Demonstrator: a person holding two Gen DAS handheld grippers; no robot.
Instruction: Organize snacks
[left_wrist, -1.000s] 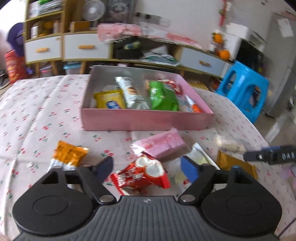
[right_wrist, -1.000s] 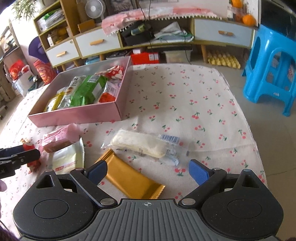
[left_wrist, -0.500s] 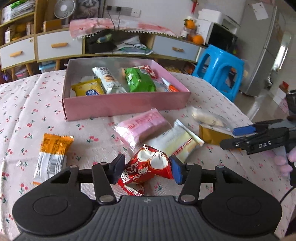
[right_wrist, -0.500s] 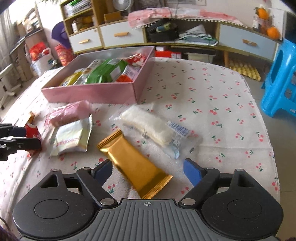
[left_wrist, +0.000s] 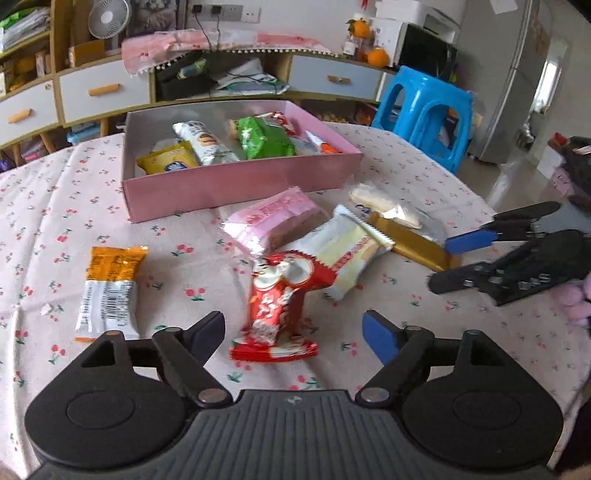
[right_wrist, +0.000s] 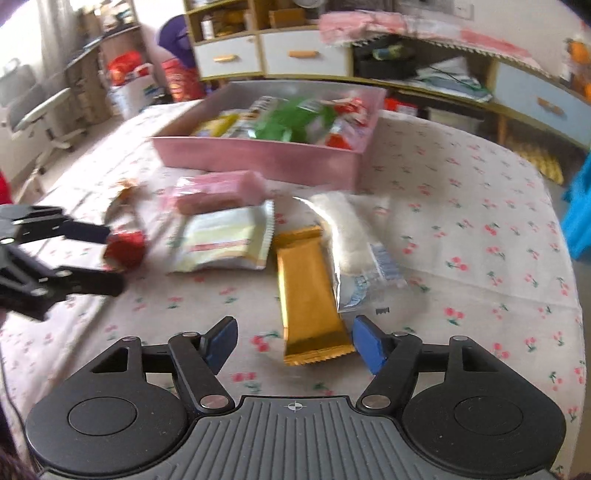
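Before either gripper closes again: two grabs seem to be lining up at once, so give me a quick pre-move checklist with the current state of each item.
1. Red snack packet between the left gripper pads: ok; jaws just opened, not pressing.
2. Gold bar lined up in the right gripper: ok; jaws have been closing, left pad still clear.
3. Gold bar free of neighbours: not ok; the white clear-wrapped snack lies against it.
4. Room in the pink box: ok; bare floor at its left.
5. Grippers apart: ok.
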